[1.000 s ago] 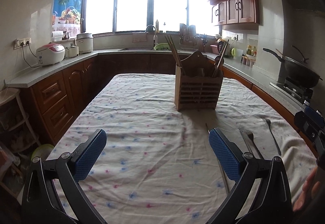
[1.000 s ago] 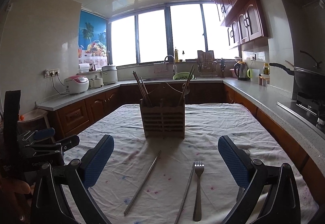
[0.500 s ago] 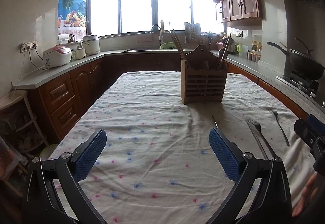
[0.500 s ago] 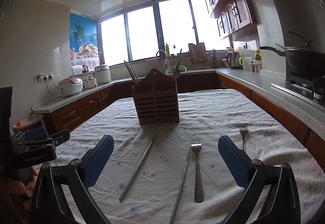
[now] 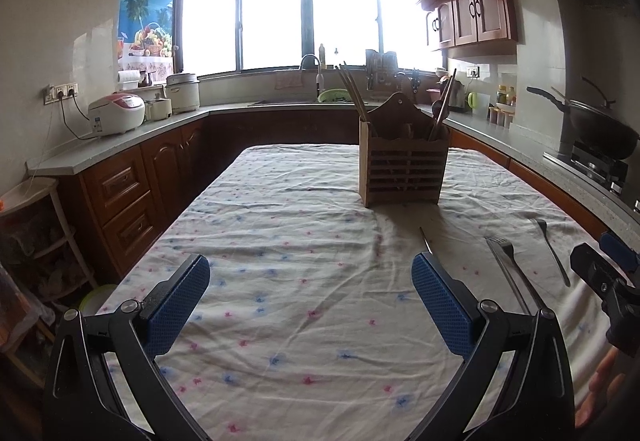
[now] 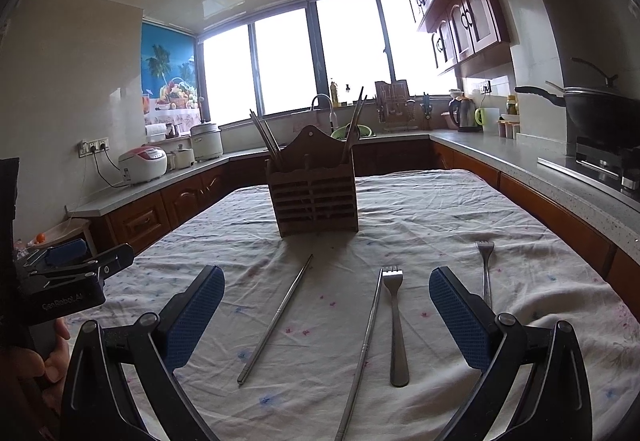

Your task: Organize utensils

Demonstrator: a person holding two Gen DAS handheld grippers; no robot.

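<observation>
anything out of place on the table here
Yes: two metal chopsticks and two forks lie loose on the tablecloth, splayed at different angles, instead of standing in the wooden holder. Nothing looks spilled or damaged.

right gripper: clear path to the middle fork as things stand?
Probably yes. The right gripper is open and empty, and the middle fork lies flat between its fingers; only a metal chopstick lies close beside it.

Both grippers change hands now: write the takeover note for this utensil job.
Left gripper: open, empty, above bare cloth.
Right gripper: open, empty, above the loose cutlery.
Wooden holder stands mid-table with some chopsticks in it.
On the tablecloth: left chopstick, second chopstick beside the near fork, far fork to the right.
Left: all four into the holder.
</observation>
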